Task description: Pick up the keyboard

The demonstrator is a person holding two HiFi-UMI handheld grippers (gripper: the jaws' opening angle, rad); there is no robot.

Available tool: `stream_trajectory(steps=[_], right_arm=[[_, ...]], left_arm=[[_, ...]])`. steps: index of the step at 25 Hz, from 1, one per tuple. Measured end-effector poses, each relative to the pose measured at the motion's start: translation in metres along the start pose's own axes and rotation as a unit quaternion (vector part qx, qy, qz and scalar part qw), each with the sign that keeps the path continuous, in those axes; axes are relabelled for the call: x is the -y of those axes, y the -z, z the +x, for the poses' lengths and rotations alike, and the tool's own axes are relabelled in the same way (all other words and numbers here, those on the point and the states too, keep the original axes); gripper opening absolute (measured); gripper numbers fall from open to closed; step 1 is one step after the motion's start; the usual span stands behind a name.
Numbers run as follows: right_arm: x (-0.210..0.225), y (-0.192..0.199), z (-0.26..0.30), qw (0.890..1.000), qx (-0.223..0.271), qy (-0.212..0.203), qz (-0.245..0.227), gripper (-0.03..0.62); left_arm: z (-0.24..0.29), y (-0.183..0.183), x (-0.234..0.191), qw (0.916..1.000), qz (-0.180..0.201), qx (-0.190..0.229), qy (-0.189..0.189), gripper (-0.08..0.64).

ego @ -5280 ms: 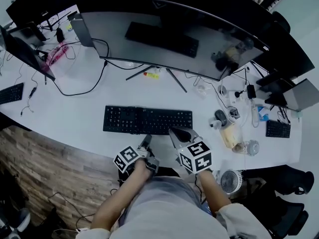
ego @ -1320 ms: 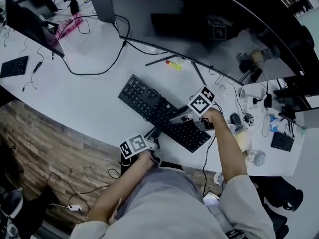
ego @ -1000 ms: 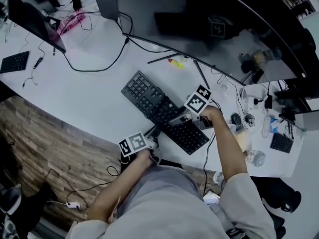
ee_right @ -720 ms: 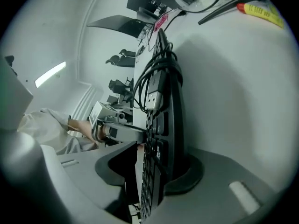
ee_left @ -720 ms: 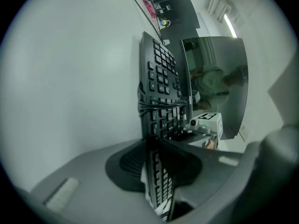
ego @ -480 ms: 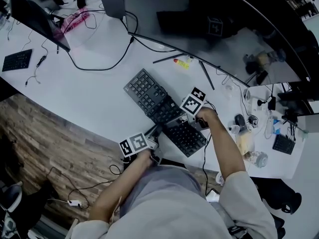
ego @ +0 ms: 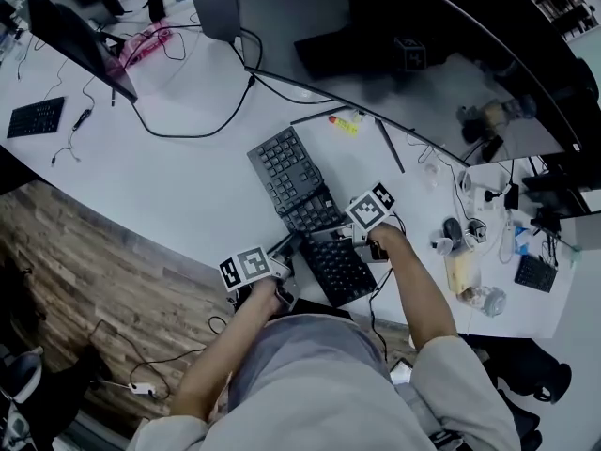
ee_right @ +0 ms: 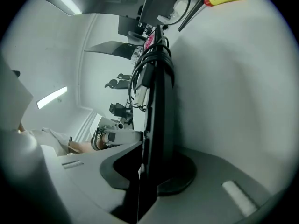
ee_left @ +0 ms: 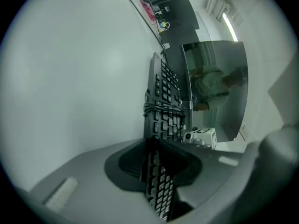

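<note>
The black keyboard lies slanted on the white desk, its near end over the front edge by the person. My left gripper is shut on its near left edge. The left gripper view shows the keyboard edge-on, running out from between the jaws of the left gripper. My right gripper clamps the right side, and its jaws have just been closing onto the keyboard. In the right gripper view the keyboard stands as a thin dark slab in the right gripper. A coiled cable wraps round it.
A wide curved monitor stands behind on a thin-legged stand, with a yellow marker under it. A black cable crosses the desk at left. A mouse, cups and small gadgets crowd the right end. Small keyboards lie at far left and far right.
The keyboard has swung round, its far end going right and its near end coming toward the person. The right gripper has come nearer with it.
</note>
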State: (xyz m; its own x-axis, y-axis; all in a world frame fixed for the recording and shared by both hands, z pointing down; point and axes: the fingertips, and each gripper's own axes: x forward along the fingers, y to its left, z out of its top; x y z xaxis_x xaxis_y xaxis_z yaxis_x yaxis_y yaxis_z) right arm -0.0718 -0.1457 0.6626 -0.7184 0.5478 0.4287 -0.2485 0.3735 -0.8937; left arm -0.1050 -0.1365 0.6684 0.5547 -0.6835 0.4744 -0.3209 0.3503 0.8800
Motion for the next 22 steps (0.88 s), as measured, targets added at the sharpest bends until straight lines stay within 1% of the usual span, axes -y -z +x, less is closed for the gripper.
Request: stream_trajectory(steps=[2,5,7,10,14,17,22], right_arm=[[-0.003,0.001,-0.001,1.000,0.014,0.003,0.005,0.074],[-0.006,0.006,-0.001,1.000,0.018,0.008,0.009,0.074],[-0.009,0.011,-0.002,1.000,0.022,0.005,0.015,0.074],[-0.014,0.016,-0.005,0.999,0.036,-0.004,0.024,0.072],[-0.028,0.022,-0.009,0.998,0.060,-0.009,0.015,0.072],[-0.040,0.024,-0.016,0.997,0.077,-0.009,0.002,0.072],[-0.062,0.023,-0.030,0.994,0.108,-0.008,-0.030,0.072]], left_arm=[[-0.001,0.002,0.001,0.9999,-0.009,-0.005,0.010,0.000],[-0.004,0.009,0.002,0.9998,-0.002,-0.013,0.015,0.000],[-0.006,0.013,0.004,0.9997,-0.004,-0.017,0.019,0.000],[-0.010,0.018,0.008,0.9992,-0.016,-0.019,0.030,0.000],[-0.019,0.024,0.019,0.9988,-0.006,-0.019,0.044,0.000],[-0.027,0.026,0.032,0.9979,0.012,-0.020,0.061,0.000],[-0.040,0.024,0.054,0.9941,0.061,-0.023,0.087,0.000]])
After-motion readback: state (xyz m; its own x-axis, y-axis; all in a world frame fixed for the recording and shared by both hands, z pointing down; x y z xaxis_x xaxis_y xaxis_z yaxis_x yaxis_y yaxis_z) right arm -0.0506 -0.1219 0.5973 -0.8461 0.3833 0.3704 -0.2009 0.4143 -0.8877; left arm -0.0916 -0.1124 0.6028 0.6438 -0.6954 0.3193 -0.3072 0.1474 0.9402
